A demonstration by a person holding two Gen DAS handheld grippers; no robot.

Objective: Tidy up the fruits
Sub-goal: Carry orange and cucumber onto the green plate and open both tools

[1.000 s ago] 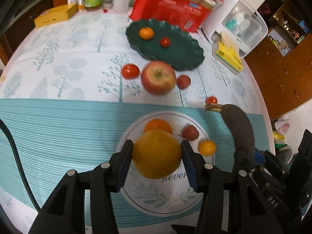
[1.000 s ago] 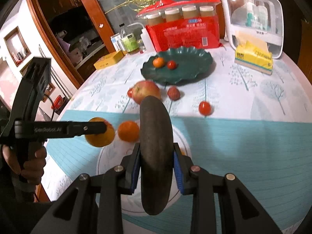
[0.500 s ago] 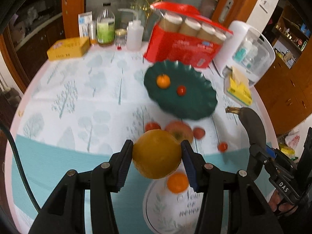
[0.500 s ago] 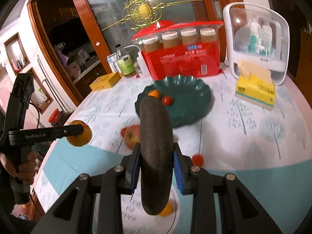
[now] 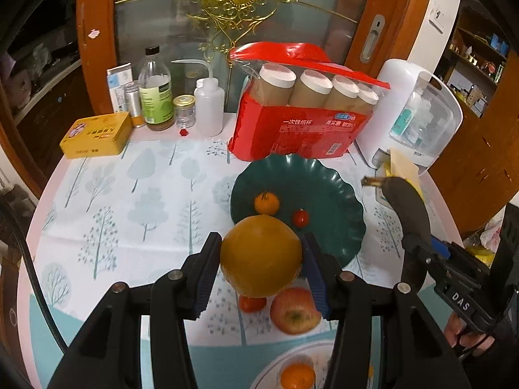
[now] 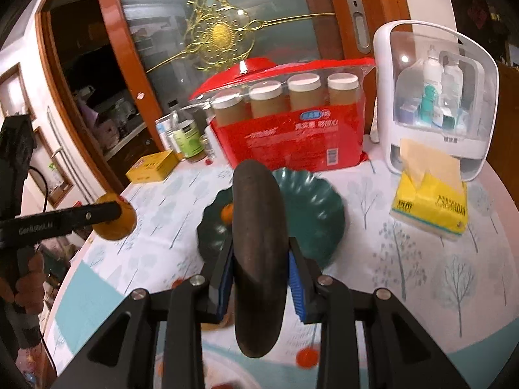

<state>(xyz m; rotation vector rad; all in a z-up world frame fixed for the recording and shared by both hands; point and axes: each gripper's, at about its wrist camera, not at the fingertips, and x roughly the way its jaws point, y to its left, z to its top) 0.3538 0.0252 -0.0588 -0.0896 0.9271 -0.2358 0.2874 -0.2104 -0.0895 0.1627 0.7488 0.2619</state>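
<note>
Left wrist view: I see my left gripper [image 5: 261, 261] closed onto a large orange [image 5: 261, 256], both finger pads pressed against its sides, the fruit held in the air above the near rim of the green plate [image 5: 327, 194]. I take that plate as the landmark. On the plate lie a small mandarin [image 5: 266, 203] and a cherry tomato [image 5: 300, 218], close together but apart. Just in front of the plate, on the tablecloth [image 5: 129, 201], sit a red apple [image 5: 295, 311] and a tomato [image 5: 252, 303], both partly hidden by the orange. Nearer to me than those, a white plate [image 5: 269, 369] carries another mandarin [image 5: 297, 376]. Behind the green plate stands a red pack of paper cups [image 5: 301, 126]. To the right of the plate I see my right gripper [image 5: 418, 246] clamped on a blackened banana [image 5: 405, 207], stem end pointing toward the plate. Right wrist view: the right gripper [image 6: 261, 278] has its jaws closed tight on the banana [image 6: 259, 243], which stands roughly upright between the pads and covers the middle of the green plate [image 6: 318, 214]. To the right of the plate lies a yellow tissue pack [image 6: 429, 207]; to its left the left gripper [image 6: 97, 214] holds the orange [image 6: 113, 223] clear of the table.
</note>
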